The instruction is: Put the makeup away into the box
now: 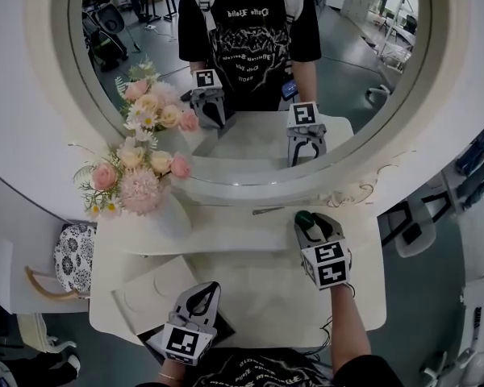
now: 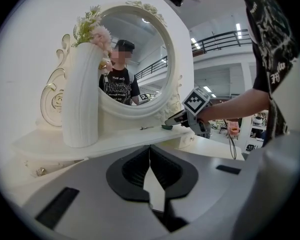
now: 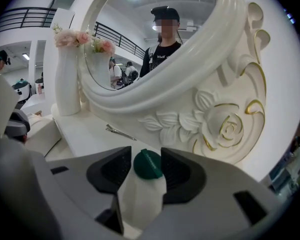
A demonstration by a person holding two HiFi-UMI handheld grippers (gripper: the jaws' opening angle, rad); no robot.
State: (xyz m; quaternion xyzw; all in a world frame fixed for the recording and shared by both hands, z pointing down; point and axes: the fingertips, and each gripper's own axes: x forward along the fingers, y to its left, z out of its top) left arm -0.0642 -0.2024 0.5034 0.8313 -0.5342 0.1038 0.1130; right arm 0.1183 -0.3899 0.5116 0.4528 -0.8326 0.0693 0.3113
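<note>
A white makeup tube with a dark green cap (image 3: 148,165) sits between the jaws of my right gripper (image 3: 145,170), which is shut on it. In the head view that gripper (image 1: 306,222) is over the right end of the vanity's raised shelf (image 1: 226,234), with the green cap (image 1: 304,218) pointing at the mirror. My left gripper (image 1: 205,293) is shut and holds nothing, low over the front of the tabletop. A flat white box (image 1: 149,294) lies just left of it. From the left gripper view, its shut jaws (image 2: 150,168) face the shelf and the right gripper (image 2: 186,118).
A tall white vase of pink flowers (image 1: 137,185) stands at the shelf's left end. A thin metal hair clip (image 1: 268,210) lies on the shelf below the big round mirror (image 1: 250,71). A patterned bag (image 1: 73,258) hangs left of the table.
</note>
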